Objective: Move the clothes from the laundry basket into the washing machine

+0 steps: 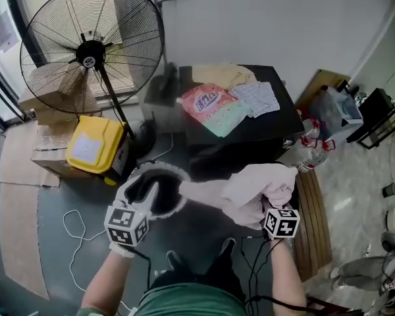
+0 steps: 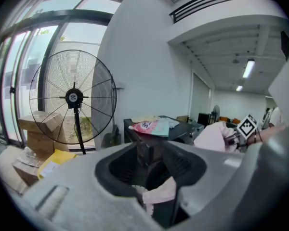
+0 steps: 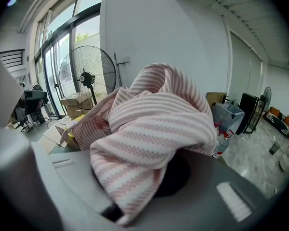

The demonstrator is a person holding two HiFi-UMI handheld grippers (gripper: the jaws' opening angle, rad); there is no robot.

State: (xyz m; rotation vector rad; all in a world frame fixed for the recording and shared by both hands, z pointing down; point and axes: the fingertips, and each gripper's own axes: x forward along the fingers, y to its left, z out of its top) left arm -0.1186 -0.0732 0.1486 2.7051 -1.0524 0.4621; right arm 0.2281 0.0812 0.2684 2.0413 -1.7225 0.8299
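Observation:
A pink-and-white striped garment [image 1: 257, 183] is bunched in my right gripper [image 1: 266, 201], which is shut on it just right of the washing machine's round opening [image 1: 176, 176]. One sleeve stretches left toward that opening. In the right gripper view the garment [image 3: 149, 129] fills the middle and hides the jaws, hanging over the dark opening [image 3: 180, 177]. My left gripper [image 1: 141, 193] hovers over the opening's left side with its fingers spread. In the left gripper view a pink fold of cloth [image 2: 161, 191] lies low in the drum mouth [image 2: 111, 170]. No laundry basket is in view.
Behind the machine stands a black table [image 1: 283, 120] with a pink detergent bag [image 1: 210, 107] and folded cloths. A large pedestal fan [image 1: 92, 51], a yellow box [image 1: 92, 147] and cardboard boxes stand at the left. Water bottles [image 1: 311, 151] and a wooden board [image 1: 313, 222] are at the right; cables trail on the floor.

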